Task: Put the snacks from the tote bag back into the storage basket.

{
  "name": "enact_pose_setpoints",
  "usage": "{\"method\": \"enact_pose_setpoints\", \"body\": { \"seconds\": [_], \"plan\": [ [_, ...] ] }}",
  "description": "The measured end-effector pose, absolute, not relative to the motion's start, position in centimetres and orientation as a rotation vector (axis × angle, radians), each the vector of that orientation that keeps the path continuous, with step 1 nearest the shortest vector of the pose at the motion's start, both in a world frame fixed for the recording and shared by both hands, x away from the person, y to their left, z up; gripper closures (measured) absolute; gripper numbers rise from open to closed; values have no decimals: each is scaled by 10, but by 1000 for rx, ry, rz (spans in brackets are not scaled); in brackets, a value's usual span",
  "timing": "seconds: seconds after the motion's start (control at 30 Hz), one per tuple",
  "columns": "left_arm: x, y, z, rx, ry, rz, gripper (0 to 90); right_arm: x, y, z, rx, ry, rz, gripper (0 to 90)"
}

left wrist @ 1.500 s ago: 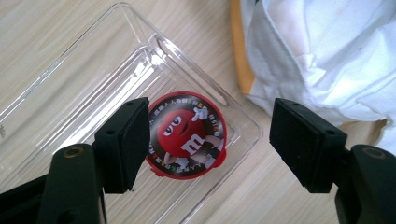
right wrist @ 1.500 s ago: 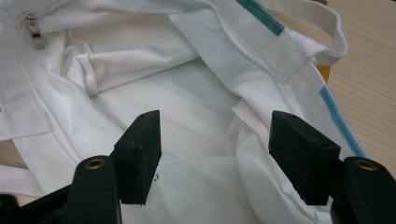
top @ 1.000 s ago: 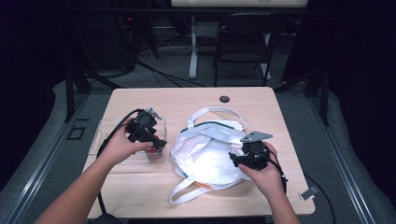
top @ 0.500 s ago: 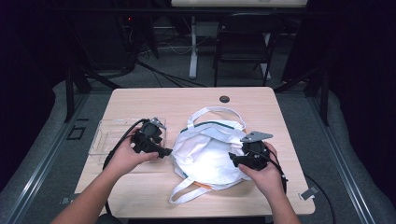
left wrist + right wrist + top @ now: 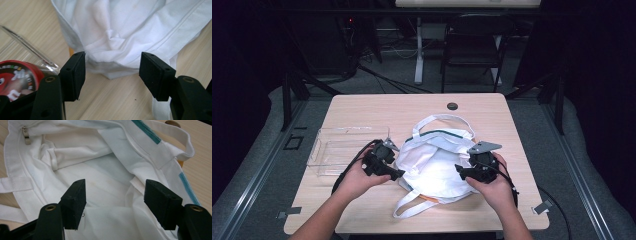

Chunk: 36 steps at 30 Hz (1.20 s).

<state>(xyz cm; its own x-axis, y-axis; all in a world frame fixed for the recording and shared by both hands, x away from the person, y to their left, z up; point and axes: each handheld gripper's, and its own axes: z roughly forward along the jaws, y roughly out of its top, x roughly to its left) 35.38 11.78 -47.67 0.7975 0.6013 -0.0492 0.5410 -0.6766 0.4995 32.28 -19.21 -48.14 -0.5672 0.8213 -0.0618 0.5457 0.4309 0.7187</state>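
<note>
Since the earlier frames the left gripper point(image 5: 398, 174) has come away from the clear plastic tray point(image 5: 328, 151) and down to the left edge of the white tote bag point(image 5: 432, 167), its jaws closing a little on the way yet standing spread, with nothing pinched. Seen from the left gripper view, its two black pads flank a crumpled fold at the bag's point(image 5: 130, 35) edge without pressing it, the wooden table point(image 5: 117, 97) bare beneath them. A round red candy tin point(image 5: 15, 77) sits low at the left of that view, behind the tray's clear rim point(image 5: 27, 46). The right gripper point(image 5: 460, 172) has kept its place at the bag's right side, jaws also spread wide and gripping nothing; in the right gripper view they hover over the bag's open mouth point(image 5: 105, 170), showing the white lining, a metal zipper pull point(image 5: 25, 133) and teal trim point(image 5: 150, 133). The bag lies slumped at the table's point(image 5: 377, 107) middle, just right of the tray, its handles looping toward both the far and near edges.
</note>
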Motion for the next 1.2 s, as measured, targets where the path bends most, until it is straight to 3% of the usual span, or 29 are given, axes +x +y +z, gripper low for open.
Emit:
{"method": "enact_pose_setpoints", "body": {
  "seconds": [0.8, 1.03, 1.2],
  "plan": [
    [338, 113, -486, 2425, 847, 267, 407, 322, -186, -484, 1135, 2297, 929, 342],
    [334, 116, -487, 2412, 831, 251, 455, 322, -185, -484, 1129, 2306, 919, 342],
    [330, 116, -491, 2422, 804, 204, 548, 322, -185, -485, 1123, 2313, 914, 342]
  ]
}}
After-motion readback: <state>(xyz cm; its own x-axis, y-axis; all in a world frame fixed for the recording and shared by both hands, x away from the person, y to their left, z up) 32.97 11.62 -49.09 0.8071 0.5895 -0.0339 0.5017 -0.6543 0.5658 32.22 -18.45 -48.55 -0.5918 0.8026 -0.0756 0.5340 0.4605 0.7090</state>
